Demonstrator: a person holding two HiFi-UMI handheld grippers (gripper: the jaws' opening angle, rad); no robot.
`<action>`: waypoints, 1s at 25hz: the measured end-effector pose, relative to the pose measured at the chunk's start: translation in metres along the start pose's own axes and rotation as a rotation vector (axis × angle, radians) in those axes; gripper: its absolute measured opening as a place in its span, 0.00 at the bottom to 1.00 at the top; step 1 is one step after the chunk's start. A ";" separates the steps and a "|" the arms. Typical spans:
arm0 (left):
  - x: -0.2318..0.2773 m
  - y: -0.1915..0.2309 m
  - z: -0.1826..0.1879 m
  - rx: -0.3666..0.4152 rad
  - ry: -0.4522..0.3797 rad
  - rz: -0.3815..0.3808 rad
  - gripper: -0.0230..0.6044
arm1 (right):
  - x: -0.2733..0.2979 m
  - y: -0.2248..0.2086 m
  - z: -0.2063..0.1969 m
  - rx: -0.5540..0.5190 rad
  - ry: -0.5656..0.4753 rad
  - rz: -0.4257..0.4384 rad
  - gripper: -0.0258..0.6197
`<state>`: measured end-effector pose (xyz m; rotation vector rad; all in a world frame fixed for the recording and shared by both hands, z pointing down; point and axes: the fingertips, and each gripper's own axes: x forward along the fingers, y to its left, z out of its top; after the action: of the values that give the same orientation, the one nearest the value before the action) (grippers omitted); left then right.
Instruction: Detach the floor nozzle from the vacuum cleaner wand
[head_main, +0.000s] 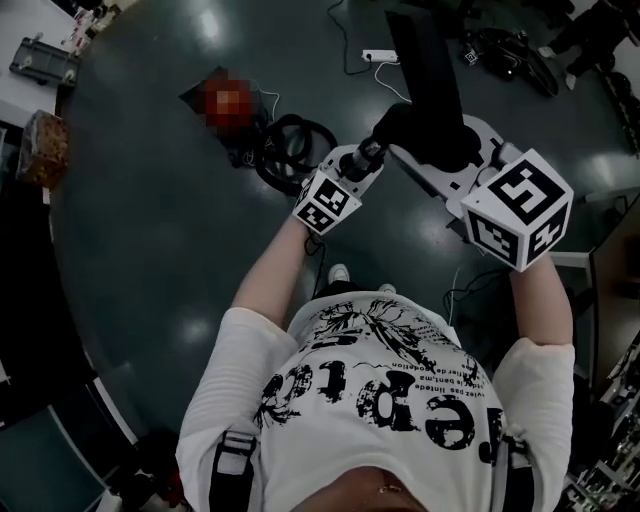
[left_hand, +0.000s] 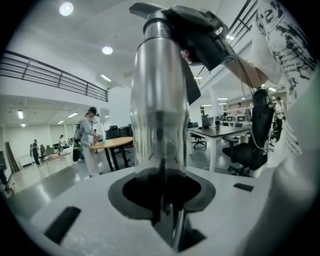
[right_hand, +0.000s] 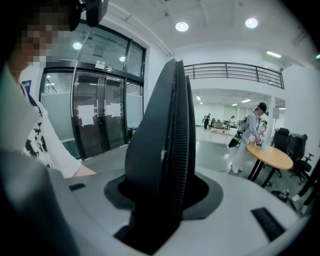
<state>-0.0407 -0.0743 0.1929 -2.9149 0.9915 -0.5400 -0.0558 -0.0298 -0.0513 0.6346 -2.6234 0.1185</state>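
Two grippers are both busy, and from the head view I see my left gripper (head_main: 355, 165) closed round the short silver metal wand (head_main: 372, 150) just in front of my chest. My right gripper (head_main: 455, 160) sits close beside it, gripping the long black plastic floor nozzle (head_main: 425, 60), which reaches up and away from me over the dark grey floor (head_main: 180, 250). A coiled black hose (head_main: 295, 150) and a white power strip (head_main: 380, 57) lie on that floor beyond my hands. Where wand meets nozzle the shapes run together in a dark mass, so they look joined, though I cannot tell for sure.

Next, the left gripper view looks straight up the silver metal wand (left_hand: 160, 115), which stands in the left gripper (left_hand: 167, 200) with the jaws pressed against its sides. A black collar fitting (left_hand: 200, 30) caps the tube's far end and spreads off to the right, with no gap showing below it.

Last, the right gripper view is filled by the black plastic floor nozzle (right_hand: 165, 150), a tall wedge with a ribbed edge, and the right gripper (right_hand: 160, 200) is clamped on its lower part. Glass doors (right_hand: 100, 115) stand behind it.

As I judge it, both holds are made and each part is held off the floor. What remains is the separation itself: releasing any catch at the collar and pulling my hands apart along the tube.
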 end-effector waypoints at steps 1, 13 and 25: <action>-0.003 -0.002 -0.001 0.014 0.016 -0.035 0.22 | -0.002 -0.006 -0.002 0.013 0.007 0.001 0.33; -0.036 -0.025 -0.016 -0.002 0.224 -0.278 0.21 | -0.011 -0.038 -0.025 0.165 0.014 0.104 0.33; -0.004 -0.025 -0.005 -0.082 0.066 -0.108 0.20 | -0.016 -0.066 -0.039 0.363 0.010 0.109 0.33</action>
<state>-0.0304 -0.0516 0.1995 -3.0562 0.8868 -0.6176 0.0023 -0.0746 -0.0247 0.6033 -2.6473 0.6408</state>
